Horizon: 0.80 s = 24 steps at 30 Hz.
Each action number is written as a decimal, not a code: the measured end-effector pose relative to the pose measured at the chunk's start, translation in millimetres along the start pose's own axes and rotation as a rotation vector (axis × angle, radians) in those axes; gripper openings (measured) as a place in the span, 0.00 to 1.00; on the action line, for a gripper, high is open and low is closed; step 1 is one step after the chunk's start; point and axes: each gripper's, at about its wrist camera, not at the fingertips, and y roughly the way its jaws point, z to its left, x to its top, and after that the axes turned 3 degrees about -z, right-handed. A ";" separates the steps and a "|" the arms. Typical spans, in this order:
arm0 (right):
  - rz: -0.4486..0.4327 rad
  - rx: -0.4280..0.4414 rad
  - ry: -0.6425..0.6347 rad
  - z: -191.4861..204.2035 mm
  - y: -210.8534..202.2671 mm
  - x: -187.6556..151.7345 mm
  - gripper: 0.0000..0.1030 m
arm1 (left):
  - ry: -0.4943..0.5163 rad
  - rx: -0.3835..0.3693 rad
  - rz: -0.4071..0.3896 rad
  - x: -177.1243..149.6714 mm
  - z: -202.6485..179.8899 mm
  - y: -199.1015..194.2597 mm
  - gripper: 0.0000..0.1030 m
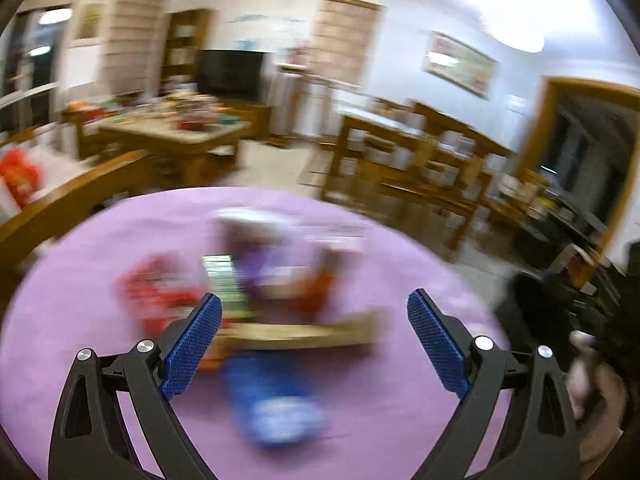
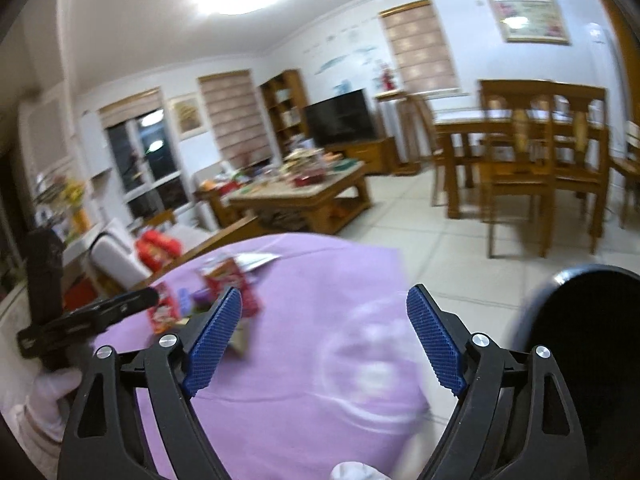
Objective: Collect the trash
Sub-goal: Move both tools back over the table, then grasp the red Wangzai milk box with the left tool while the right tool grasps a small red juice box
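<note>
Mostly blur: trash pile [image 1: 256, 292] on purple cloth [image 1: 80, 300] unreadable; left tool [image 1: 314, 314] & right tool [image 2: 324, 308] both gape, nothing betw. pads.

Trash lies clustered on the purple-covered counter [image 1: 80, 300]: red wrappers [image 1: 160, 296], a green-striped packet [image 1: 220, 276], a flat brown piece [image 1: 304, 336] and a blue package [image 1: 272, 396] nearest the viewer. Motion blur obscures labels. All pieces lie loose, flat, touching or just beside one another.
</note>
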 end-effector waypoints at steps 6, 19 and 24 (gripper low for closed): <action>0.087 0.090 -0.060 76.5 61.2 5.3 0.90 | -0.166 0.102 0.092 0.0 76.1 20.8 0.90; 0.222 0.061 -0.138 157.4 179.9 17.7 0.90 | -0.246 0.060 0.178 0.8 109.6 52.8 0.90; 0.259 0.020 -0.115 162.9 210.4 15.5 0.83 | -0.236 0.053 0.190 -2.8 109.5 51.3 0.89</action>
